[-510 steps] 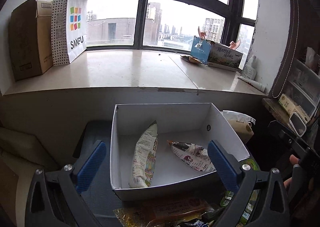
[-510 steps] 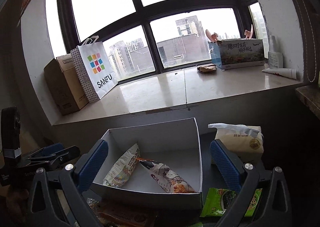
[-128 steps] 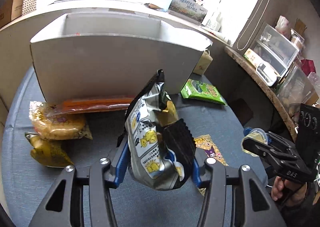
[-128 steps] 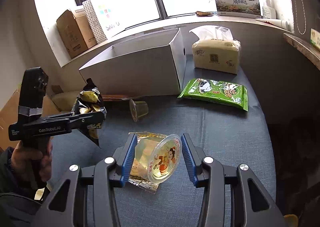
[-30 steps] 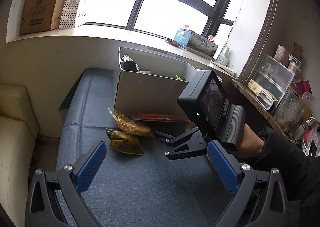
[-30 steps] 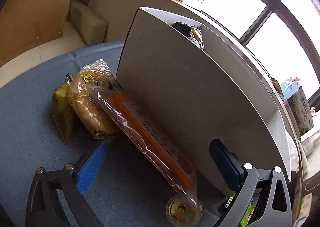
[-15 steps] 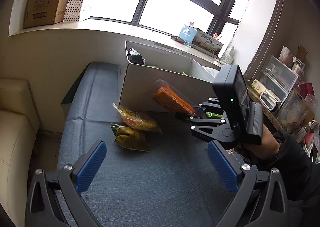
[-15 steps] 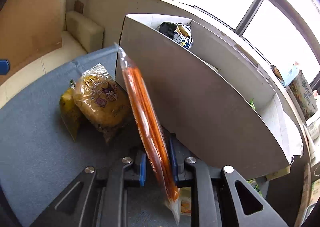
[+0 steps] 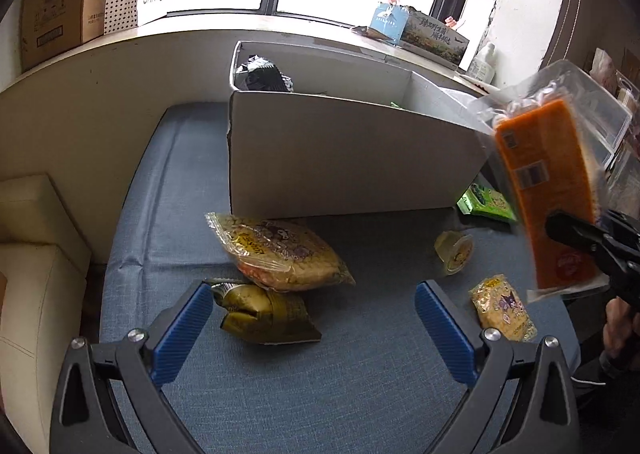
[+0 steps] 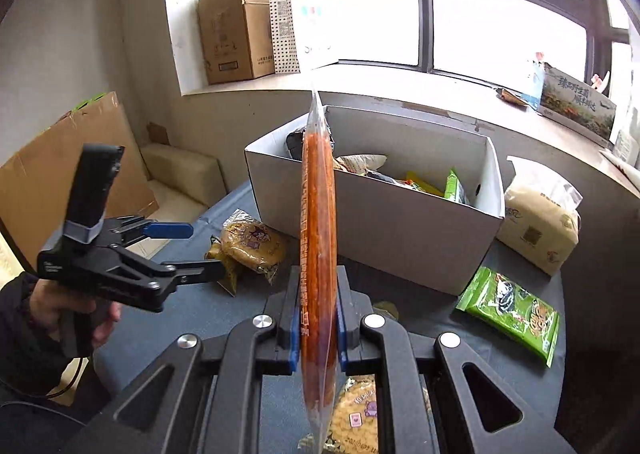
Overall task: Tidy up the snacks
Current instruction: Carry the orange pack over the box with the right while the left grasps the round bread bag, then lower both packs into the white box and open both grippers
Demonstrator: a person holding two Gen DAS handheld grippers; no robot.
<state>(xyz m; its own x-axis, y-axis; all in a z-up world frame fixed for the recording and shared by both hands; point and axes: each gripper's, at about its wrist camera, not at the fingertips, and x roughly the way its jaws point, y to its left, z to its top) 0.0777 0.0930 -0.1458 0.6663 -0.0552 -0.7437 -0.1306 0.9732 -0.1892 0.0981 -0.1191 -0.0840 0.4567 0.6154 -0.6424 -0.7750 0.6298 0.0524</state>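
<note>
Nearest you, your right gripper is clamped on the upright orange snack pack, raised before the white box. Your left gripper is spread wide over the olive packet near the blue bench's left edge.

Empty left tool above snacks

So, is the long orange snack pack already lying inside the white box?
No, the long orange snack pack is upright, clamped in the right gripper, in front of the white box.
</note>
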